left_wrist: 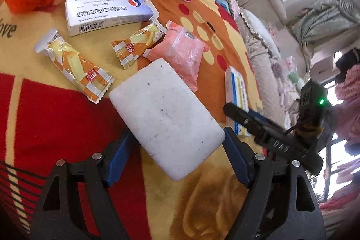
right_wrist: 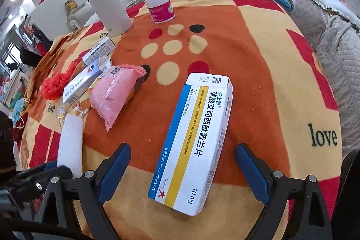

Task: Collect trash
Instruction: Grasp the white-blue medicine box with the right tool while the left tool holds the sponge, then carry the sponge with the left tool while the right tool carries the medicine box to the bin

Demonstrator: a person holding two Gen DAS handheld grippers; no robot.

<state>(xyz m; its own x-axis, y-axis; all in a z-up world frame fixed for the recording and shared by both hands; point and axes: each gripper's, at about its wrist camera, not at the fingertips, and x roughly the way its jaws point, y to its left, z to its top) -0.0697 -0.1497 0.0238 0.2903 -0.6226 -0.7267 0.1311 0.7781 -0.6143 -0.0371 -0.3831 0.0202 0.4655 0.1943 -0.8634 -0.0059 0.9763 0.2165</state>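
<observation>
Left gripper [left_wrist: 174, 145] spread, straddling white foam slab [left_wrist: 166, 118] on blanket [left_wrist: 56, 116], pads apparently clear | right gripper [right_wrist: 182, 172] spread around medicine box [right_wrist: 193, 141] | both look light; slab crushable, pinch long edges.

The left claw [left_wrist: 177, 156] is a black plastic frame with triangular cut-outs, silver round screw heads at its joints, and blue pads [left_wrist: 238, 161] lining the inner faces of both fingers. The right claw [right_wrist: 182, 172] has the same build: black arms, silver screws, blue pads [right_wrist: 252, 174]. Beside it, a green light glows on its black body.
</observation>
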